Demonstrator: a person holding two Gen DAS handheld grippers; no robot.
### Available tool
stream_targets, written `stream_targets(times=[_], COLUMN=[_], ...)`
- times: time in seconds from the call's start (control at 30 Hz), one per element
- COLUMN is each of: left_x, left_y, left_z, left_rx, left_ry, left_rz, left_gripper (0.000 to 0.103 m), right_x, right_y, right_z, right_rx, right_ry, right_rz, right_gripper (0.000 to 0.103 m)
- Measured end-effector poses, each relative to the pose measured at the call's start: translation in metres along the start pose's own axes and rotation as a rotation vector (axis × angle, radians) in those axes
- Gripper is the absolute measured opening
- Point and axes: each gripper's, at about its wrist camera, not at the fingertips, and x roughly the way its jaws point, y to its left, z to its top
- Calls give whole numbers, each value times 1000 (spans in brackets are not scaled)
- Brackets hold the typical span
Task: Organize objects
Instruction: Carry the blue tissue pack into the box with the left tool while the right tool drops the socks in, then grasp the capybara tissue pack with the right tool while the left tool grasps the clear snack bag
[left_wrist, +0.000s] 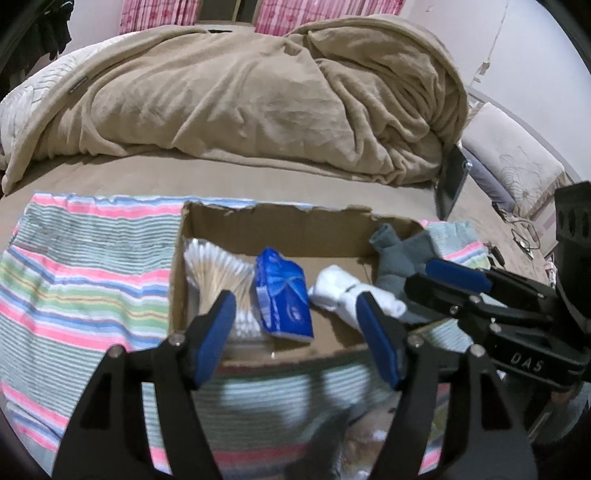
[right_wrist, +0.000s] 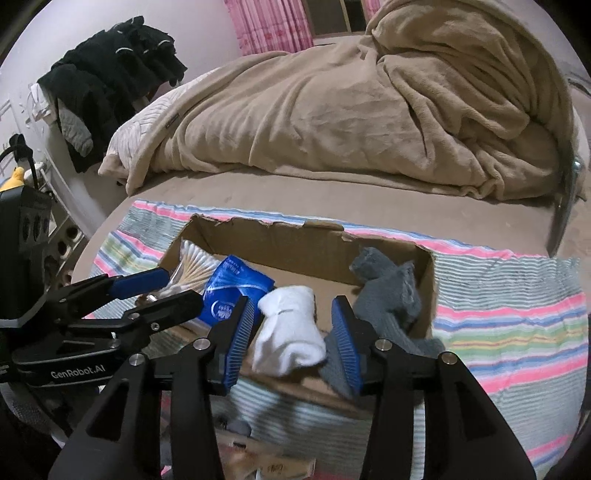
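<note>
An open cardboard box (left_wrist: 280, 225) (right_wrist: 295, 240) sits on a striped towel (left_wrist: 85, 273) (right_wrist: 509, 321) on the bed. It holds a pack of cotton swabs (left_wrist: 218, 273) (right_wrist: 194, 264), a blue tissue packet (left_wrist: 282, 295) (right_wrist: 231, 291), a white rolled sock (left_wrist: 343, 291) (right_wrist: 290, 328) and a grey sock (left_wrist: 402, 258) (right_wrist: 388, 291). My left gripper (left_wrist: 299, 336) is open and empty at the box's near edge. My right gripper (right_wrist: 293, 343) is open, its blue pads either side of the white sock without gripping it. Each gripper shows in the other's view, the right (left_wrist: 450, 284) and the left (right_wrist: 162, 291).
A rumpled tan blanket (left_wrist: 258, 96) (right_wrist: 369, 110) covers the bed behind the box. A dark phone-like slab (left_wrist: 448, 181) leans at the blanket's right end. Black clothes (right_wrist: 110, 66) hang by the wall on the left. A pillow (left_wrist: 513, 155) lies far right.
</note>
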Motion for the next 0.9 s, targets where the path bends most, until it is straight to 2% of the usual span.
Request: stream_targets(times=[0.27,0.6,0.7,0.9], left_x=[-31,-61,-69,-83], left_y=[-11,-25,-29,-33], left_z=[-17,-43,-51,-66], left_rx=[17,42,43,57], left_ry=[-10,-10,-21,-22], left_rz=[-5,-4,-7,-15], left_gripper=[69,69,81,82], right_x=[-33,-65,-73,-89], right_y=[7,15,16,16], right_z=[-15,-39,-46,-65], right_rx=[-2,-3,3,15], right_ry=[-16,-26,-25,-17], right_rz=[-22,-37,-47,-82], right_gripper=[47,56,56,56])
